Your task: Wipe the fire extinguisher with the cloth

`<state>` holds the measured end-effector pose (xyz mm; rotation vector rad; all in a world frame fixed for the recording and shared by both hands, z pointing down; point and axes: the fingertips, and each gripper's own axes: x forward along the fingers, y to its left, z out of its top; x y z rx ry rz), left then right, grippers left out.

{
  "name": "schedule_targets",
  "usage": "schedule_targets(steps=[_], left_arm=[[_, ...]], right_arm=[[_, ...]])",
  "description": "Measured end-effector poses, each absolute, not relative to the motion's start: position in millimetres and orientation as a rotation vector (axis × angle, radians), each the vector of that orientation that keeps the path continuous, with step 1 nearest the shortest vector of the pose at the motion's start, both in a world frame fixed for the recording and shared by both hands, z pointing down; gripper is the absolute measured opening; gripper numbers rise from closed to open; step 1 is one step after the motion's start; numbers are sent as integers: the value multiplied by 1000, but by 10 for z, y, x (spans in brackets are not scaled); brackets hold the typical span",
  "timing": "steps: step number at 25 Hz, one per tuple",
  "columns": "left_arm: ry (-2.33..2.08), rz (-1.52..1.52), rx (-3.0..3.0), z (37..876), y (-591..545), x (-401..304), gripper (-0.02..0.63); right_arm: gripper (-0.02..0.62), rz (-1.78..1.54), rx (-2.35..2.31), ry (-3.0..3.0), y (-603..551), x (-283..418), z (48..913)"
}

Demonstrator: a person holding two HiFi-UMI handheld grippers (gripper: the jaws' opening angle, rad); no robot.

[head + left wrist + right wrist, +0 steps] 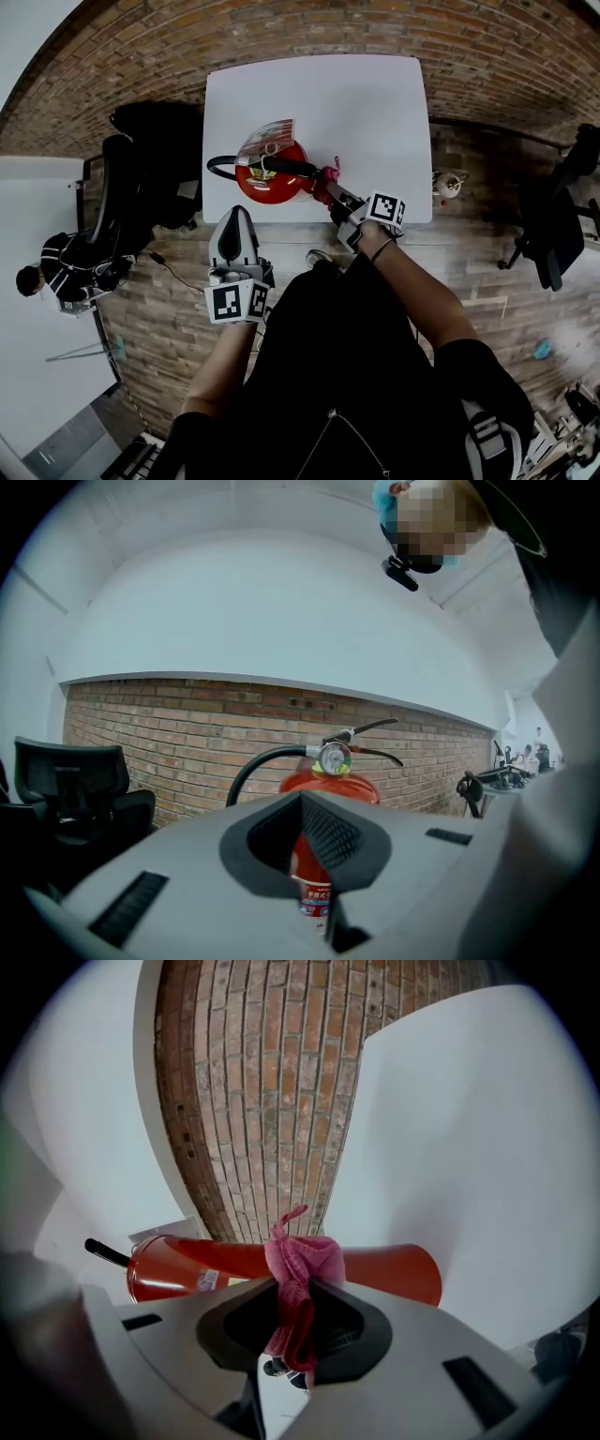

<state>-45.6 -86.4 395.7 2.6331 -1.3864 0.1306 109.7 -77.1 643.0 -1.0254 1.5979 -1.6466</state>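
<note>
Two grippers in view. Right gripper (335,197) is clamped on the pink cloth (325,180), which is bunched at the 3 o'clock side of the red fire extinguisher (272,178); touching or just shy of it, cannot tell. Left gripper (234,220) sits at the extinguisher's 6 o'clock, off the table's near edge. Its jaws are drawn together with nothing gripped, and it points at the cylinder. Extinguisher stands upright on the white table (375,103), right at the near edge, left of middle. Its black hose (218,167) loops out to 9 o'clock. Bare tabletop runs from 12 round to 3 o'clock. Black chair (141,169) crowds the table's 9 o'clock edge; second chair (553,220) stands well apart at 3 o'clock.
</note>
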Motion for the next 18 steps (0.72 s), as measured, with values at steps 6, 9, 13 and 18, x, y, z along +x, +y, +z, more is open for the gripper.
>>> schedule_targets(steps=[6,9,13,18], left_arm=[[-1389,102,2629,3932,-885,-404,29],[-1398,87,2625,3913,-906,-401,31],[-1408,77,2621,3909,-904,-404,31],[-1421,59,2614,3882,-902,-414,29]], right_arm=[[97,-1628,-981,1613,-776,1113,6094],[97,-1604,-960,1632,-784,1109,5931],[97,-1611,-967,1632,-767,1112,5812],[97,-1615,-948,1626,-766,1107,5631]])
